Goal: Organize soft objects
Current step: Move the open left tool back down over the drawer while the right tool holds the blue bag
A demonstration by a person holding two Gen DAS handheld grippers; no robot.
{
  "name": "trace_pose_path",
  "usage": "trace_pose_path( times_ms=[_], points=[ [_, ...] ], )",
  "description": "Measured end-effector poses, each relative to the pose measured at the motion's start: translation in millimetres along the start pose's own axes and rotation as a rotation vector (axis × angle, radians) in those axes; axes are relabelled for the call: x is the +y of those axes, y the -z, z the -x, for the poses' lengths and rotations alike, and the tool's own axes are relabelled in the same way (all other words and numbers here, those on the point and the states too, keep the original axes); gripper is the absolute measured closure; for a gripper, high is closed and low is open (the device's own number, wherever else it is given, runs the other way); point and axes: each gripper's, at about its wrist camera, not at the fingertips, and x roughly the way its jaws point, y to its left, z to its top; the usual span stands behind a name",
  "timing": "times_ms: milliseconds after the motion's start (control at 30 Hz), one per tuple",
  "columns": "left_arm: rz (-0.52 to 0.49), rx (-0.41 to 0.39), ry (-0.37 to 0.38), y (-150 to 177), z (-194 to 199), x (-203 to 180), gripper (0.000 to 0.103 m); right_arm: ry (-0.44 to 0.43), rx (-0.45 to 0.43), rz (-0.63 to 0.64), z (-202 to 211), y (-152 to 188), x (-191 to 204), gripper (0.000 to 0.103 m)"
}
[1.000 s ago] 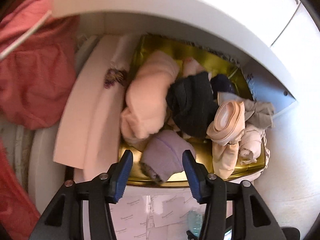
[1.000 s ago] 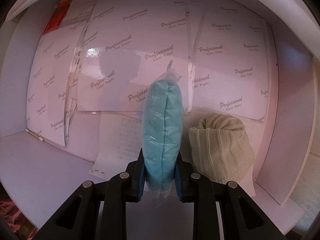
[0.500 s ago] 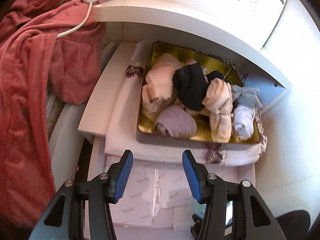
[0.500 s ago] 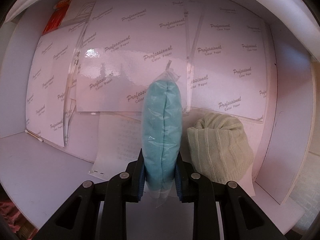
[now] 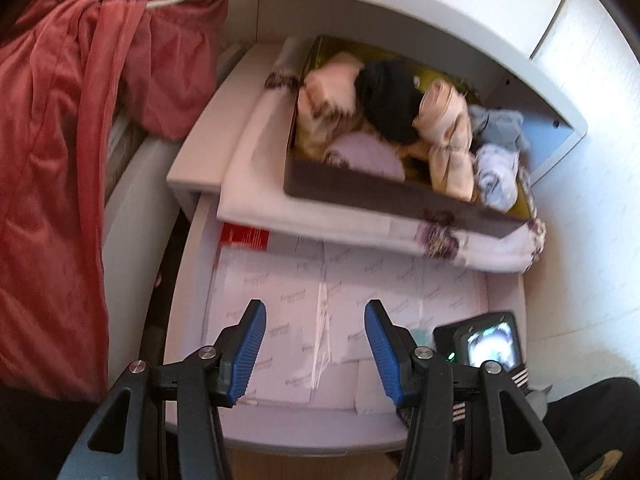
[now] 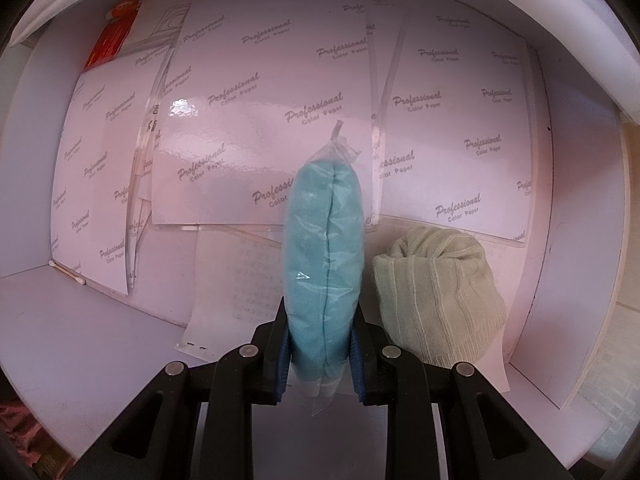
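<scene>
Two tongs: working in white drawers.
Left tongs [image 5: 316,354]: empty, jaws apart, backing away from sock box [image 5: 384,192].
Right tongs [image 6: 320,354]: staying still, squeezing blue bagged cloth [image 6: 324,248] beside green sock [image 6: 436,296].
Meaning: sorting is continuing.

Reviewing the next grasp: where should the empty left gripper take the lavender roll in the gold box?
Probably from above, across its rounded middle. The lavender roll lies on top at the gold box near wall, its upper side exposed; the left gripper stands open.

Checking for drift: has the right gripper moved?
No. The right gripper stays shut on the teal bundle, placed as before against the cream hat.
</scene>
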Motion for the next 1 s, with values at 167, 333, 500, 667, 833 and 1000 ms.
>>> trace_pose_path(
  times_ms=[167,333,500,667,833,1000],
  points=[
    [-0.002,0.042,-0.017,10.8,-15.3,3.7,0.051,0.000,-0.001,0.000,0.0,0.1,0.2,0.078],
    [-0.009,0.077,-0.058,22.4,-34.2,10.6,0.051,0.000,-0.001,0.000,0.1,0.2,-0.1,0.078],
    [0.014,0.120,-0.070,28.0,-48.0,17.4,0.051,0.000,-0.001,-0.001,0.1,0.3,0.3,0.078],
    [0.007,0.176,-0.072,33.7,-60.7,17.4,0.051,0.000,-0.001,-0.002,0.3,0.4,-0.3,0.078],
    [-0.015,0.229,-0.077,40.7,-73.7,13.9,0.051,-0.002,-0.002,-0.006,0.4,0.5,-0.9,0.078],
    [-0.028,0.263,-0.075,43.3,-82.4,10.4,0.051,-0.005,-0.003,-0.009,1.2,0.6,-3.2,0.078]
  ],
)
